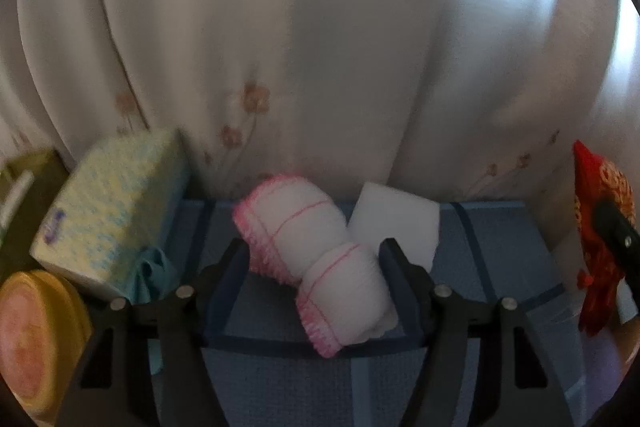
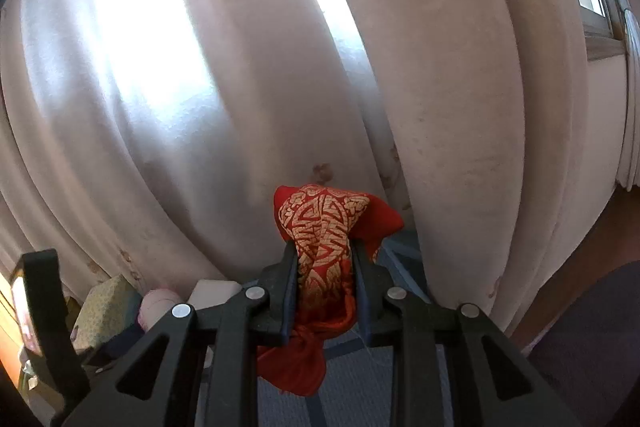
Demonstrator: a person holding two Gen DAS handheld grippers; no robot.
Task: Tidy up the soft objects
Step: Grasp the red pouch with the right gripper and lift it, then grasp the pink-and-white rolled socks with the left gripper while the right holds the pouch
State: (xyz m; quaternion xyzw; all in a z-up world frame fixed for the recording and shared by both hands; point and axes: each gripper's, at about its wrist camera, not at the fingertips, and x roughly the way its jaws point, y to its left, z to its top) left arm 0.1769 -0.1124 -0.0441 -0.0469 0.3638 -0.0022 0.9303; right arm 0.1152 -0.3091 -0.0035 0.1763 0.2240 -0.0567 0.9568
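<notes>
Step in hand: grasping. The left gripper (image 1: 312, 259) straddles the rolled pink-trimmed cloth (image 1: 316, 263) on the blue mat (image 1: 500, 247); whether its pads touch cannot be told. The right gripper (image 2: 325, 275) is clamped on the red patterned cloth (image 2: 324, 247) (raised, far right). Next: confirm grip, then lift.

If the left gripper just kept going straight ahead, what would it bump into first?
Most likely the rolled white cloth with pink trim, which already lies between the left gripper fingers. Past it sits a white foam block, then the curtain; depth is hard to judge.
</notes>
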